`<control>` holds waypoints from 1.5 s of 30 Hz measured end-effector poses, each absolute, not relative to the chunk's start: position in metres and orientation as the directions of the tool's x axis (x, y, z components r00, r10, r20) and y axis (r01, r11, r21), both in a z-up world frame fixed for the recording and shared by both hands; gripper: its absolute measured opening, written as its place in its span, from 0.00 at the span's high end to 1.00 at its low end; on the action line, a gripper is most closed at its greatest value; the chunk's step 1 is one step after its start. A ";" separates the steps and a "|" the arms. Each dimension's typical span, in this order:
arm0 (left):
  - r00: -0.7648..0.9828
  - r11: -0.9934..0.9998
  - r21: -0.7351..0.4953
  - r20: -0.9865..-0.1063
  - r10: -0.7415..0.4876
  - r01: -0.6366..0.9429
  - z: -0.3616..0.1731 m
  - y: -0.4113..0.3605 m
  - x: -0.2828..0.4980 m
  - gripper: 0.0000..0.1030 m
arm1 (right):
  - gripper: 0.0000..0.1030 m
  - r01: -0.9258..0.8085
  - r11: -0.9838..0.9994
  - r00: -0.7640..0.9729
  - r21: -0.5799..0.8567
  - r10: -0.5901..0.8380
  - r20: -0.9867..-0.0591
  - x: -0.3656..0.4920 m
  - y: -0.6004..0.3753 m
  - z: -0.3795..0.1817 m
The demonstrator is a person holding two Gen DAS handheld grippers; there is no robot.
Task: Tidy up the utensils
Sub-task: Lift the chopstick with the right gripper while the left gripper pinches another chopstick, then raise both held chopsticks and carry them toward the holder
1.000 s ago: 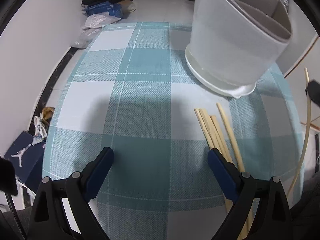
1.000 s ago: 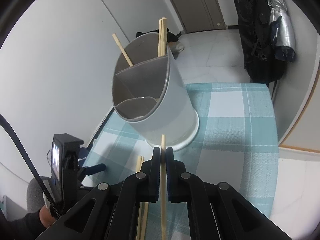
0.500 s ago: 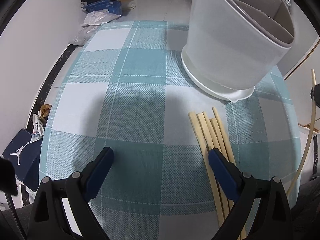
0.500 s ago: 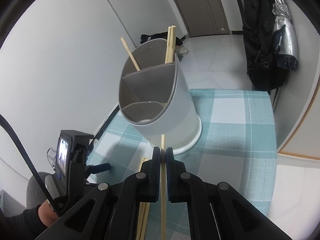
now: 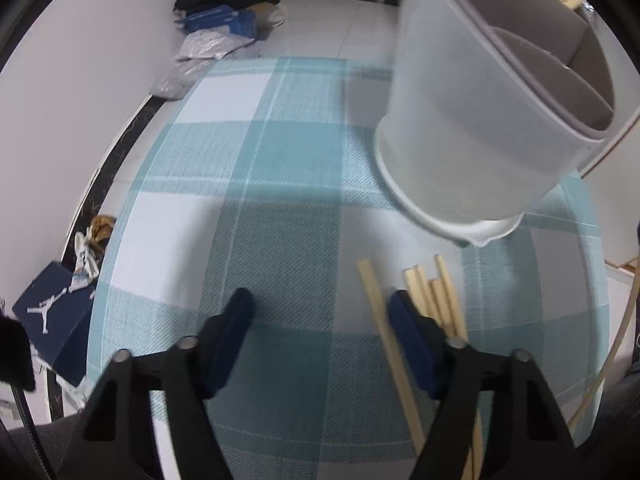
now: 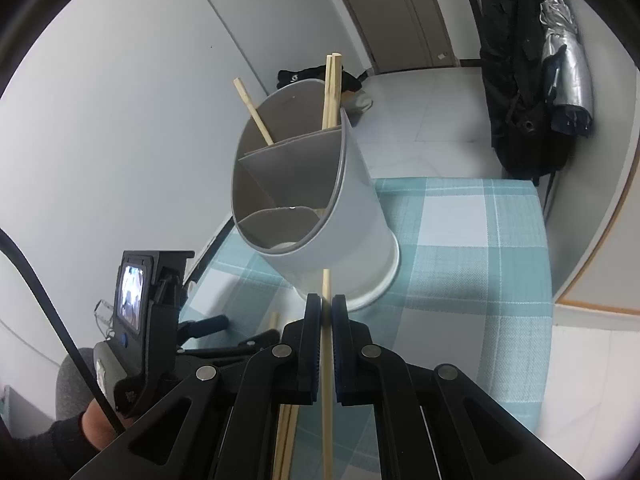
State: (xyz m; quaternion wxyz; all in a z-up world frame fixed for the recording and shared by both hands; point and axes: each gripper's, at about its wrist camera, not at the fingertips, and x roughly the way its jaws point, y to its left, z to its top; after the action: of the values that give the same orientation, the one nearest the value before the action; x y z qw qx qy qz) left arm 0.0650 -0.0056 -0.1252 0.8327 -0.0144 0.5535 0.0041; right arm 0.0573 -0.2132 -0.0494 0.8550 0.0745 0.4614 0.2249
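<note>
A grey divided utensil holder stands on the teal plaid tablecloth, with three chopsticks upright in its back compartment. Several loose wooden chopsticks lie on the cloth in front of it. My left gripper points down over them with its jaws closing. One chopstick lies between the jaws, beside the right finger; the left pad is well clear of it. My right gripper hovers before the holder, shut on a single chopstick that pokes out past its tips.
The cloth's far edge and right edge drop to a tiled floor. A shoe box and bags lie on the floor at the left. A black coat and a folded umbrella hang at the right wall.
The left gripper's jaws have narrowed a good deal, and one chopstick, split off from the bundle, now lies inside the right finger. The right gripper still holds its chopstick in the same place.
</note>
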 end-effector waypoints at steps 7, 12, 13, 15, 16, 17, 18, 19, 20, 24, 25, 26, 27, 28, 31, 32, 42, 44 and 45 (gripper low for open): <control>0.407 0.999 -0.034 -0.912 -0.045 0.036 -0.123 -0.022 0.066 0.93 | 0.96 -0.310 0.891 0.477 0.333 0.448 -0.756 0.057 -0.216 -0.049; 0.421 0.996 -0.091 -0.903 -0.084 0.005 -0.118 -0.013 0.067 0.95 | 0.96 -0.300 0.895 0.498 0.331 0.442 -0.746 0.056 -0.220 -0.046; 0.445 0.996 -0.094 -0.891 -0.085 0.003 -0.112 -0.011 0.065 0.96 | 0.96 -0.297 0.896 0.503 0.332 0.442 -0.743 0.056 -0.221 -0.045; 0.514 0.997 -0.080 -0.855 -0.075 0.013 -0.097 -0.010 0.058 0.96 | 0.96 -0.288 0.896 0.510 0.338 0.442 -0.738 0.055 -0.224 -0.045; 0.542 0.996 -0.085 -0.836 -0.081 0.018 -0.090 -0.009 0.054 0.96 | 0.96 -0.284 0.895 0.511 0.343 0.444 -0.736 0.055 -0.225 -0.045; 0.563 0.996 -0.091 -0.822 -0.087 0.020 -0.085 -0.008 0.050 0.96 | 0.96 -0.282 0.895 0.513 0.346 0.445 -0.734 0.054 -0.225 -0.045; 0.587 0.994 -0.102 -0.804 -0.097 0.024 -0.077 -0.007 0.045 0.97 | 0.96 -0.281 0.895 0.517 0.347 0.446 -0.731 0.053 -0.226 -0.044; 0.605 0.993 -0.111 -0.790 -0.104 0.025 -0.072 -0.005 0.041 0.97 | 0.96 -0.282 0.895 0.521 0.347 0.446 -0.728 0.051 -0.226 -0.043; 0.623 0.992 -0.122 -0.774 -0.114 0.029 -0.067 -0.003 0.037 0.97 | 0.96 -0.284 0.895 0.525 0.345 0.446 -0.725 0.049 -0.225 -0.042; 0.700 0.989 -0.136 -0.700 -0.140 0.062 -0.041 -0.004 0.022 0.97 | 0.96 -0.294 0.895 0.550 0.334 0.445 -0.707 0.041 -0.224 -0.036; 0.708 0.987 -0.141 -0.690 -0.151 0.073 -0.036 -0.005 0.018 0.97 | 0.96 -0.295 0.897 0.558 0.328 0.440 -0.703 0.039 -0.223 -0.034; 0.717 0.986 -0.143 -0.679 -0.157 0.081 -0.032 -0.006 0.014 0.97 | 0.96 -0.293 0.901 0.567 0.321 0.434 -0.700 0.037 -0.223 -0.033; 0.723 0.986 -0.142 -0.672 -0.159 0.085 -0.030 -0.006 0.015 0.97 | 0.96 -0.292 0.903 0.574 0.316 0.429 -0.698 0.035 -0.223 -0.032; 0.727 0.986 -0.141 -0.667 -0.161 0.090 -0.028 -0.007 0.016 0.97 | 0.96 -0.293 0.905 0.580 0.309 0.425 -0.695 0.033 -0.222 -0.032; 0.732 0.984 -0.151 -0.659 -0.170 0.092 -0.025 -0.005 0.017 0.97 | 0.96 -0.295 0.913 0.601 0.283 0.407 -0.688 0.029 -0.220 -0.030; 0.735 0.984 -0.154 -0.657 -0.170 0.090 -0.024 -0.005 0.016 0.97 | 0.96 -0.295 0.915 0.607 0.274 0.401 -0.686 0.028 -0.219 -0.029; 0.743 0.985 -0.130 -0.648 -0.170 0.112 -0.007 -0.011 0.001 0.97 | 0.96 -0.278 0.932 0.659 0.231 0.360 -0.660 0.013 -0.218 -0.019; 0.745 0.985 -0.124 -0.644 -0.171 0.118 -0.005 -0.012 -0.002 0.97 | 0.96 -0.274 0.936 0.669 0.223 0.352 -0.655 0.011 -0.218 -0.016; 0.747 0.985 -0.120 -0.643 -0.171 0.122 -0.004 -0.012 -0.004 0.98 | 0.96 -0.272 0.937 0.674 0.221 0.349 -0.652 0.010 -0.219 -0.015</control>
State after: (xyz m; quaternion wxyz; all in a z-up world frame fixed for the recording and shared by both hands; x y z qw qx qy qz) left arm -0.0039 -0.0124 -0.0036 0.9338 -0.0354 0.3472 -0.0783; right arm 0.0095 -0.2187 -0.0151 0.9132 0.0526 0.3665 0.1700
